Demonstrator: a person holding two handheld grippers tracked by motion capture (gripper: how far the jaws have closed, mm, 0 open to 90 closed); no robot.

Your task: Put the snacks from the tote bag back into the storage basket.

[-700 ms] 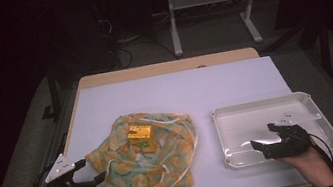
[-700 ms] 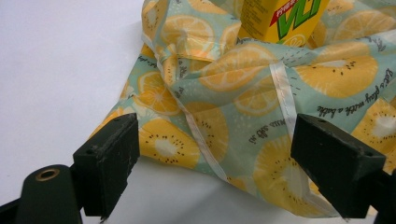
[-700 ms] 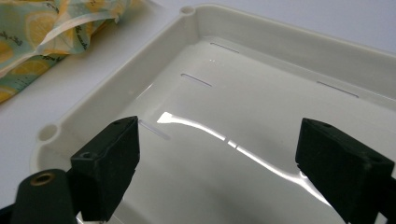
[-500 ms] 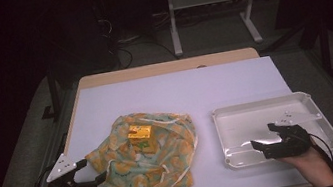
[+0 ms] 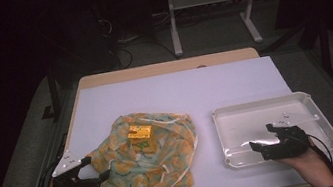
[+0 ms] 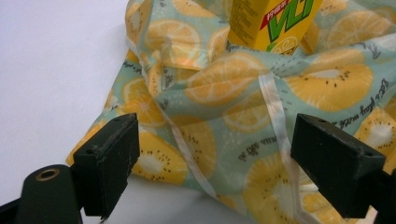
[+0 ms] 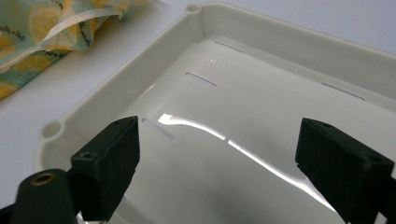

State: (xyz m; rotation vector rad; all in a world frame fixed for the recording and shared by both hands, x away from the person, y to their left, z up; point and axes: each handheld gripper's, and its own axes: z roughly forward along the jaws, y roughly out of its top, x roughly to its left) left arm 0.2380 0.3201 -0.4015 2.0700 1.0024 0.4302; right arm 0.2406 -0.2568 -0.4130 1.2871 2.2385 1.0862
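Left tool [image 5: 101, 178] has crept right onto the bag [image 5: 149, 157] edge, jaws apart, fabric between; right tool [image 5: 262, 145], apart, idles over the tray [image 5: 307, 101].

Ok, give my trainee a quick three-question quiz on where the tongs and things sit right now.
1. True or false: the yellow drink carton sits on top of the citrus-print fabric bag.
2. The right tongs hang over which thing? A: the white plastic tray; B: the fabric bag; C: the bare white table cover.
3. Fill in: the left tongs are ____, jaws either side of the bag's near edge in the left gripper view.

Key: 1 true; 2 A; 3 open.
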